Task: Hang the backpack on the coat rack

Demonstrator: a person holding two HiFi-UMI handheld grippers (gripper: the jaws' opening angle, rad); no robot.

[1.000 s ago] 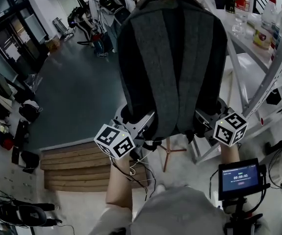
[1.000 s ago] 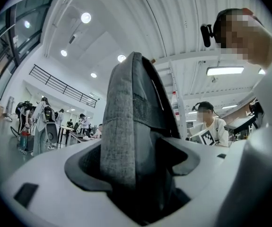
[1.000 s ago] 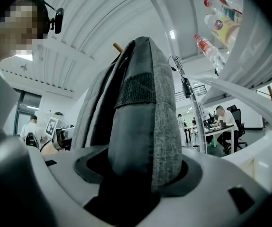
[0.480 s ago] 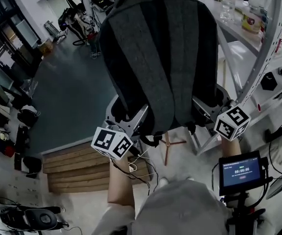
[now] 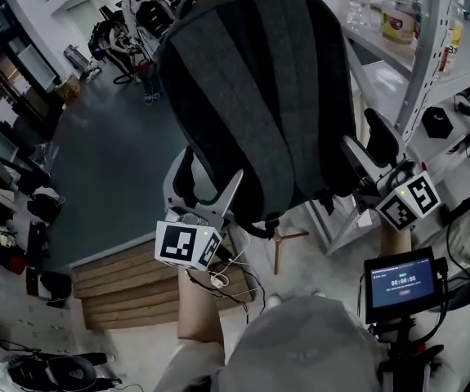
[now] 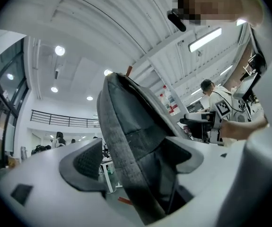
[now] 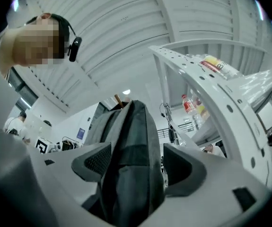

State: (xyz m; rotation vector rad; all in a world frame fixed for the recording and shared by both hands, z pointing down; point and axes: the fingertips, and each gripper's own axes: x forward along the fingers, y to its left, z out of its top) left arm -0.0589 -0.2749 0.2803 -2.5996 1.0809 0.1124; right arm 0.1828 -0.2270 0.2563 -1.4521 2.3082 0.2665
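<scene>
A dark grey backpack (image 5: 259, 96) hangs from the coat rack, whose wooden peg (image 6: 127, 71) pokes out above its top and whose wooden feet (image 5: 282, 239) show below it. My left gripper (image 5: 208, 182) is at the pack's lower left corner and my right gripper (image 5: 365, 145) at its lower right side. The jaws of both are opening. In the left gripper view the backpack's (image 6: 131, 141) edge stands between the spread pads of the left gripper (image 6: 136, 160), with a gap on the left. In the right gripper view the backpack (image 7: 131, 155) sits loosely inside my right gripper (image 7: 138, 164).
A white metal shelf frame (image 5: 431, 55) with bottles (image 5: 398, 15) stands close on the right. Wooden steps (image 5: 128, 284) lie below left, and a small screen (image 5: 398, 280) sits on a stand at lower right. Chairs and bags (image 5: 145, 15) crowd the far dark floor.
Both grippers' jaws have spread away from the backpack's lower corners. The right gripper has swung out to the right and upward. The left one has rolled and risen a little.
</scene>
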